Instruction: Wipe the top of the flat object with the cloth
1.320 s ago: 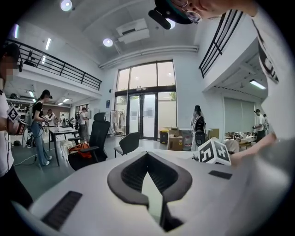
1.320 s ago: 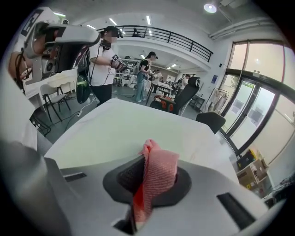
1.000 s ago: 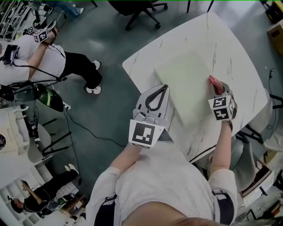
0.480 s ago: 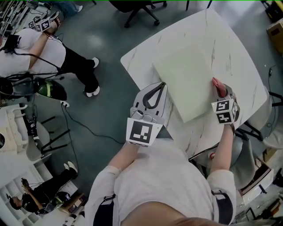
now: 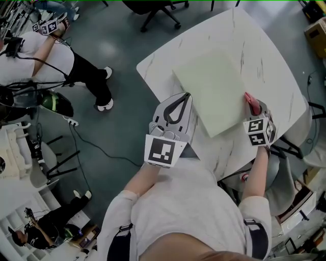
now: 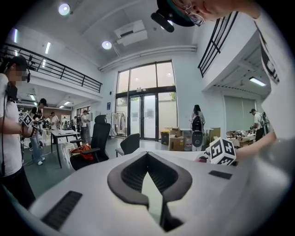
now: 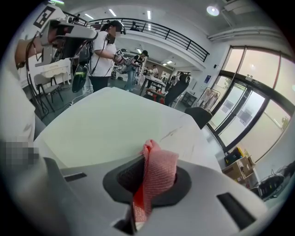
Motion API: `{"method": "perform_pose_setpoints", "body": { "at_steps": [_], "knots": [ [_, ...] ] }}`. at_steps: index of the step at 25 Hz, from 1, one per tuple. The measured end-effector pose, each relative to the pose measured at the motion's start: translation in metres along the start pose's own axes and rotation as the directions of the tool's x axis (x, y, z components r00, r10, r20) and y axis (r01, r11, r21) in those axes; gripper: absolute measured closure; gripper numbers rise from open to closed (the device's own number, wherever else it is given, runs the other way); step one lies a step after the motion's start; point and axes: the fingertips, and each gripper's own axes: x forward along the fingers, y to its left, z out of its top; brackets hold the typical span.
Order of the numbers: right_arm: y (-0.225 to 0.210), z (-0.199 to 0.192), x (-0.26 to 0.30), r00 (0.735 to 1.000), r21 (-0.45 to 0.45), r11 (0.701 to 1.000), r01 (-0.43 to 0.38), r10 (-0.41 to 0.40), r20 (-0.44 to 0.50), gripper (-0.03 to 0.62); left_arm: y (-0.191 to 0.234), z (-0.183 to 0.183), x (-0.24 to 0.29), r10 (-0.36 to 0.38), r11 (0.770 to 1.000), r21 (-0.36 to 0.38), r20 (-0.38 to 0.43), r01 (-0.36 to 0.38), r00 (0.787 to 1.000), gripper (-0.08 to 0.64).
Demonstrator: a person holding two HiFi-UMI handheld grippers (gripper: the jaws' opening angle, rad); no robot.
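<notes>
Pink mesh cloth [image 7: 154, 171], seemingly limp and light, sits pinched in the right gripper [image 5: 252, 106], while the left gripper [image 5: 186, 100] is closed beside the stiff flat object [image 5: 214, 86].

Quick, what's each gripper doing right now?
Left gripper: jaws closed on the edge of the pale green board.
Right gripper: jaws closed on the red cloth.

A white marble-veined table [image 5: 265, 56] stands on a grey-green floor [image 5: 117, 76] with a black office chair [image 5: 153, 7] at its far side, in a high hall with tall windows [image 6: 145, 101], a railed balcony [image 6: 55, 73] and round ceiling lights [image 6: 107, 44].
</notes>
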Motion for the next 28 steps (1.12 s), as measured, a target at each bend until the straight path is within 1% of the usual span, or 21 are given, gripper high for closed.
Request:
{"method": "perform_pose_setpoints", "body": {
  "at_steps": [8, 14, 23, 28],
  "knots": [
    [0.038, 0.014, -0.011, 0.996, -0.023, 0.998, -0.063, 0.064, 0.062, 0.558, -0.001, 0.004, -0.005, 0.006, 1.0, 0.004, 0.013, -0.006, 1.0, 0.545],
    [0.076, 0.021, -0.021, 0.986, 0.02, 0.992, -0.124, 0.121, 0.118, 0.558, -0.001, 0.005, -0.01, 0.008, 1.0, 0.007, 0.021, -0.008, 1.0, 0.545],
    [0.135, 0.042, -0.039, 0.96, -0.004, 0.976, -0.217, 0.215, 0.179, 0.558, -0.001, 0.006, -0.022, 0.014, 1.0, -0.002, 0.036, -0.014, 0.999, 0.546],
    [0.164, 0.052, -0.045, 0.947, -0.01, 0.967, -0.253, 0.25, 0.199, 0.558, 0.002, 0.005, -0.028, 0.01, 1.0, -0.009, 0.043, -0.01, 0.999, 0.545]
  ]
}}
